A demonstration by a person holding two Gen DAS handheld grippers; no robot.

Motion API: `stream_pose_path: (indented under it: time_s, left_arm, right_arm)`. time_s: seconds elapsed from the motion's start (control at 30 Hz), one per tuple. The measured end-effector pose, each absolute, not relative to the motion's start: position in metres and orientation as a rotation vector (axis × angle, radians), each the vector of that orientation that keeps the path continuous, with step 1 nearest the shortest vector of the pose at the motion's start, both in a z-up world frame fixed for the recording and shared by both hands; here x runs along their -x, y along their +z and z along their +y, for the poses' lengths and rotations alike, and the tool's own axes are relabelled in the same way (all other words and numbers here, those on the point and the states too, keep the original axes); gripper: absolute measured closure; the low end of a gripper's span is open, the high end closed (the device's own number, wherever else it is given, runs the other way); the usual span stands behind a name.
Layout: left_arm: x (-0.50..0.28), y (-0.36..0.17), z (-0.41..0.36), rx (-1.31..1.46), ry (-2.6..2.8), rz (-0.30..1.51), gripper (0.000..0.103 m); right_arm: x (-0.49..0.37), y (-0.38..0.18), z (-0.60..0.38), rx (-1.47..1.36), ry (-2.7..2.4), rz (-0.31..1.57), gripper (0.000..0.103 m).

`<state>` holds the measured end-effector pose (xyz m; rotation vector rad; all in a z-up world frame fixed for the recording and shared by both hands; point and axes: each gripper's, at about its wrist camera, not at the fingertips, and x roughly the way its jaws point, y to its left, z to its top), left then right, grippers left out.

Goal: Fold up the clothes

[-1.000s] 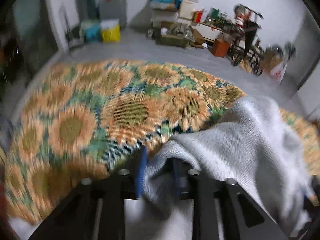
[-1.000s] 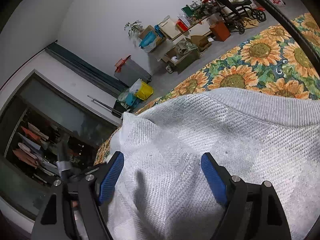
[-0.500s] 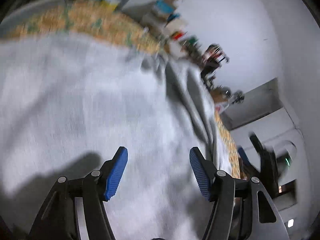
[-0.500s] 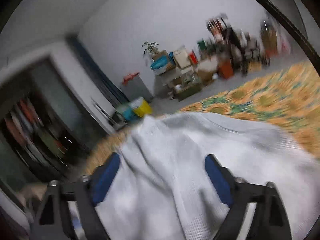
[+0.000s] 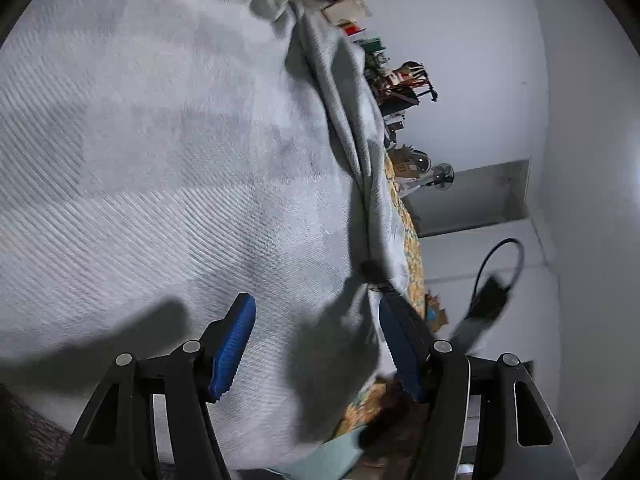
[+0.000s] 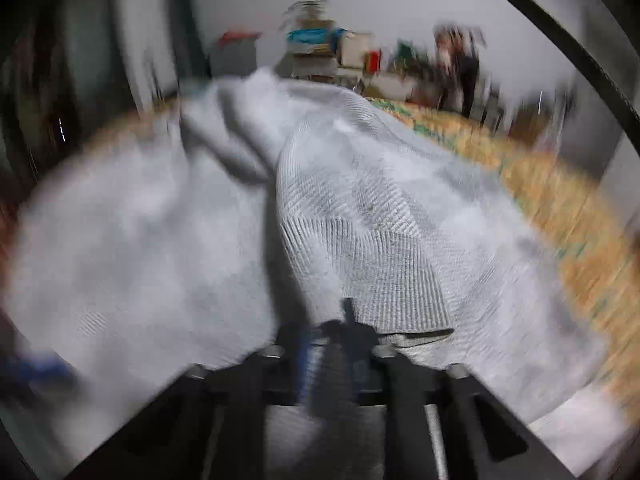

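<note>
Left tongs point(image 5: 316, 344) spread wide, blue pads point(image 5: 234, 344) apart, nothing pinched, hovering just over grey sweater point(image 5: 168, 152). Sweater fills most of left view, bunched fold running along its right edge. Right view pretty blurry: right tongs point(image 6: 326, 336) pressed together, pinching sweater point(image 6: 360, 216) edge at bottom centre. Sweater lies on sunflower cloth point(image 6: 560, 184), peeking out right side. Room clutter point(image 6: 352, 56) top of frame.
</note>
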<state>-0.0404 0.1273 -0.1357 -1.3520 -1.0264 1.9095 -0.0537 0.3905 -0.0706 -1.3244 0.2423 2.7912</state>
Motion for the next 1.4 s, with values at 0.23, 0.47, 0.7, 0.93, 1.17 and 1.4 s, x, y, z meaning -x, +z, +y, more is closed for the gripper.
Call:
stream_pose_path:
  time_s: [0.23,0.47,0.7,0.93,1.17,1.4]
  left_arm:
    - [0.060,-0.129,0.128,1.324,1.893,-1.025,0.038]
    - [0.091,-0.132,0.154,1.343,1.915,-1.020,0.038]
    - [0.131,-0.137,0.195,1.364,1.916,-1.042,0.038]
    - [0.175,-0.132,0.268,1.469,1.886,-0.967,0.038]
    - [0.202,-0.133,0.320,1.599,1.986,-0.822,0.084]
    - [0.164,-0.092,0.298,1.428,1.974,-0.690,0.097]
  right_arm:
    - [0.025,0.028,0.470,1.048,2.905,0.769,0.098]
    - [0.013,-0.031,0.554,1.161,2.472,0.805,0.050]
    - [-0.009,-0.078,0.519,1.259,2.660,0.810,0.048]
    - [0.022,-0.098,0.521,1.285,2.678,0.853,0.042]
    - [0.042,-0.092,0.504,1.338,2.722,0.694,0.091]
    - [-0.021,-0.050,0.500,1.178,2.900,0.930,0.091]
